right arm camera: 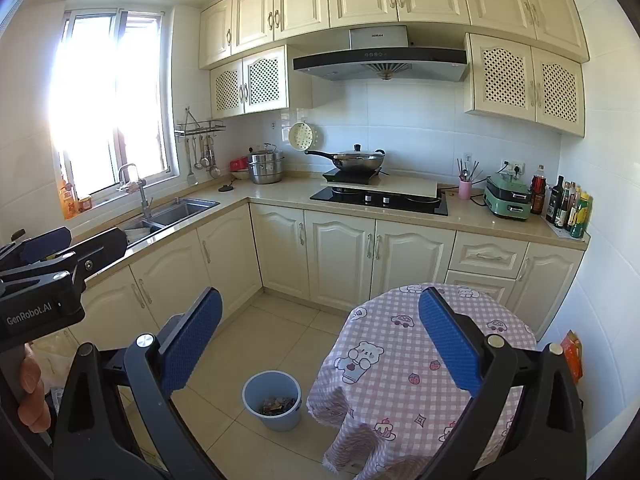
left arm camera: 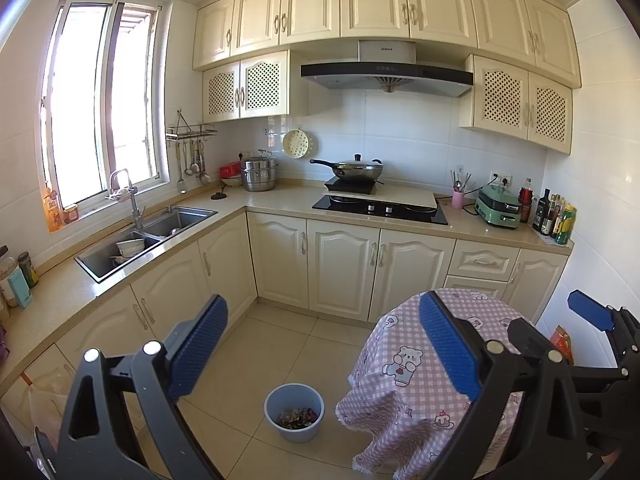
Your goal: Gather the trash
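Blue bin (left arm camera: 294,412) on the floor beside the cloth-covered bench (left arm camera: 432,360) already holds scraps; both left tongs (left arm camera: 324,356) and right tongs (right arm camera: 320,352) gape empty, no loose trash visible.

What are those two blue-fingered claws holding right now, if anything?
Nothing. The left gripper and the right gripper both stand wide open with nothing between their blue pads. The blue bin with trash sits on the floor beyond them.

Lidded wok (left arm camera: 352,169) on hob, steel steamer pot (left arm camera: 260,174) in counter corner, pink checked tablecloth (left arm camera: 420,364), double sink (left arm camera: 148,236)
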